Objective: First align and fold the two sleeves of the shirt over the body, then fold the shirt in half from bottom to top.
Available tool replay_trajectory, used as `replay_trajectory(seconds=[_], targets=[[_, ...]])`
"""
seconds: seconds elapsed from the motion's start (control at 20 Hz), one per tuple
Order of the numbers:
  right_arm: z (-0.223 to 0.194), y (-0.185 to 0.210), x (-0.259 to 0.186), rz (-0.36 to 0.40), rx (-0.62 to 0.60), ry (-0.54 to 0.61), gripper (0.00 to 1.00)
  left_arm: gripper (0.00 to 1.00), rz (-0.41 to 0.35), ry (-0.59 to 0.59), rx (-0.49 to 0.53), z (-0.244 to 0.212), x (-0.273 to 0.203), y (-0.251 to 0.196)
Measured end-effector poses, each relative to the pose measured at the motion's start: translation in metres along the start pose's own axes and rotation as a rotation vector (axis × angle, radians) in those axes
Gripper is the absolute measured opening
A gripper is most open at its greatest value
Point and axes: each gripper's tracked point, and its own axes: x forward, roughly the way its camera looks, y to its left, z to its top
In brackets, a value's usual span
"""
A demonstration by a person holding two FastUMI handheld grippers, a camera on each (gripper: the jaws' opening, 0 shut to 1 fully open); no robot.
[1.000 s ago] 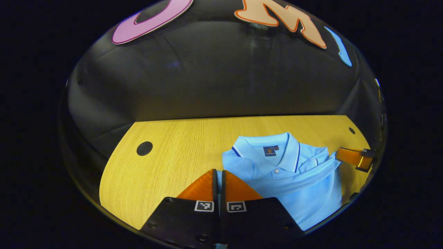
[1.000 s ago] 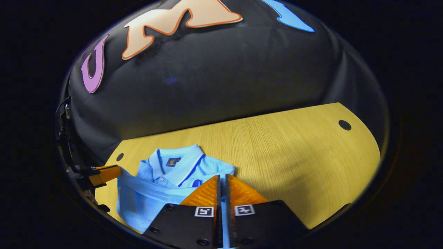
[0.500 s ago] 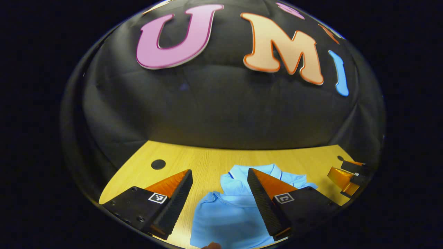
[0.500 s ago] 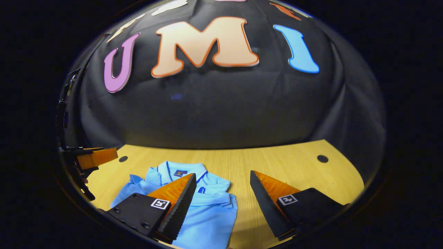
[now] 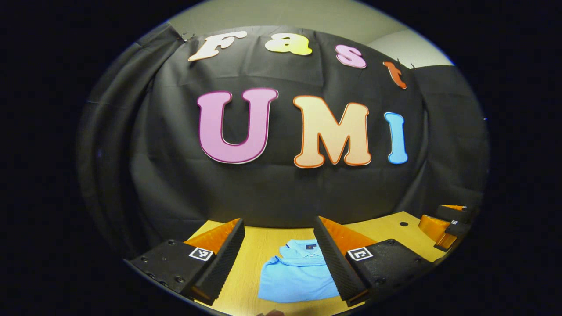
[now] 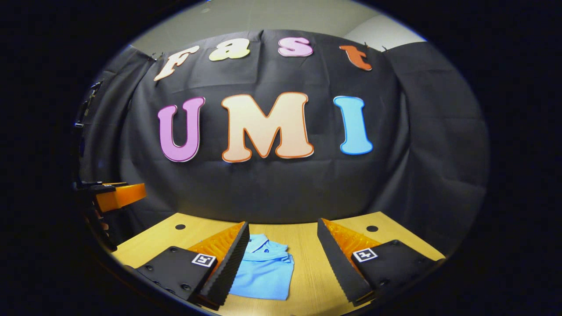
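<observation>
The light blue polo shirt (image 5: 298,274) lies folded into a compact rectangle on the wooden table (image 5: 257,250), collar toward the booth wall. In the left gripper view my left gripper (image 5: 279,259) is open, lifted above the table, and the shirt shows between its fingers without touching them. The right gripper view has the shirt (image 6: 265,274) lying left of centre, partly behind the left finger. My right gripper (image 6: 283,261) is open too, raised and holding nothing. The right gripper (image 5: 445,226) also shows at the right edge of the left gripper view, and the left gripper (image 6: 116,195) at the left edge of the right gripper view.
The table has round dark cable holes, one (image 6: 180,227) at the back left and one (image 6: 372,228) at the back right. The black cloth wall (image 6: 272,188) rises straight behind the table's far edge. Bare wood lies right of the shirt.
Both grippers let go of the shirt, opened, and rose away from the table, tilting upward. The shirt stays folded on the table and looks smaller and farther off.
</observation>
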Motion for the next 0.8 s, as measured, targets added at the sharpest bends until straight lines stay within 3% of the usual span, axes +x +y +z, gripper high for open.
replay_trajectory(seconds=[0.3,0.8], targets=[[0.004,0.01,-0.056,0.016,0.009,0.002,0.97,0.94,0.012,-0.053,0.023,0.01,-0.054,0.006],[0.013,0.02,-0.053,0.023,0.024,-0.01,0.97,0.94,0.032,-0.023,0.013,0.009,-0.043,0.016]])
